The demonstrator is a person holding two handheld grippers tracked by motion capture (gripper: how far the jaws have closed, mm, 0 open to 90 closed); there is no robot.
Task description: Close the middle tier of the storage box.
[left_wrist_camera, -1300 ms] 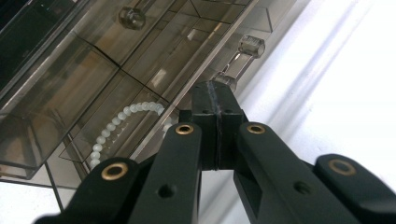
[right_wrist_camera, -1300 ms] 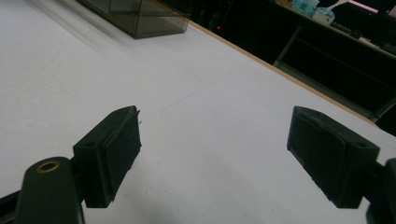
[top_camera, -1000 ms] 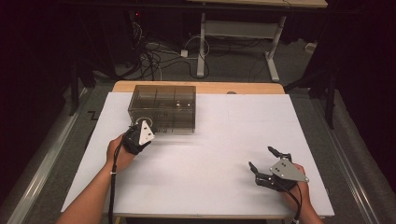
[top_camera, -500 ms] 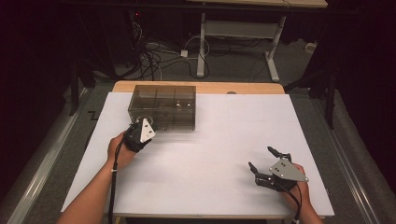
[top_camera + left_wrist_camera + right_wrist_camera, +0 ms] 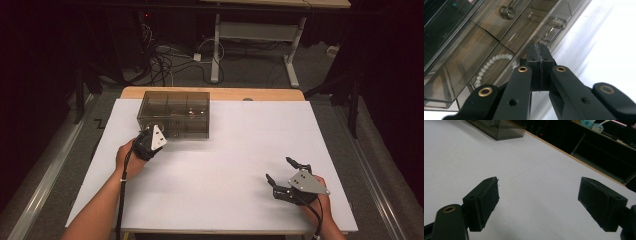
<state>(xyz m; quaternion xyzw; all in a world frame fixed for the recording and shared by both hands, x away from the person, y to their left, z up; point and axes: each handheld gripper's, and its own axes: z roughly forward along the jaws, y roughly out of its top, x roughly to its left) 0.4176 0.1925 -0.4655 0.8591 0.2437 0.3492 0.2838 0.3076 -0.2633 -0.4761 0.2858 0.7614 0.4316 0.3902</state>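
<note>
In the high view, a white sheet is seen covering most of a wooden table, whose bare edge shows along the far side. Beyond the table, a grey floor with tangled cables and the legs of another desk are seen against a dark room. A smoky transparent box, divided into compartments, stands near the far left corner of the sheet. The left gripper is held against the near front of the box, close to its left end. The right gripper is held low over the sheet near the near right corner, well apart from the box, its jaws spread wide.

In the left gripper view, the two black jaws are seen pressed together, pad to pad, just at the lower front of the box. Whether anything is pinched between them cannot be told. Two round clear knobs are seen on the box front, and a string of white beads lies inside a compartment behind the wall.

In the right gripper view, the pads are seen far apart above the bare white sheet, with nothing between them; a corner of the box stands at the far side.

Compared with the earlier frames, nothing is found changed: both hands and the box are placed as before.
</note>
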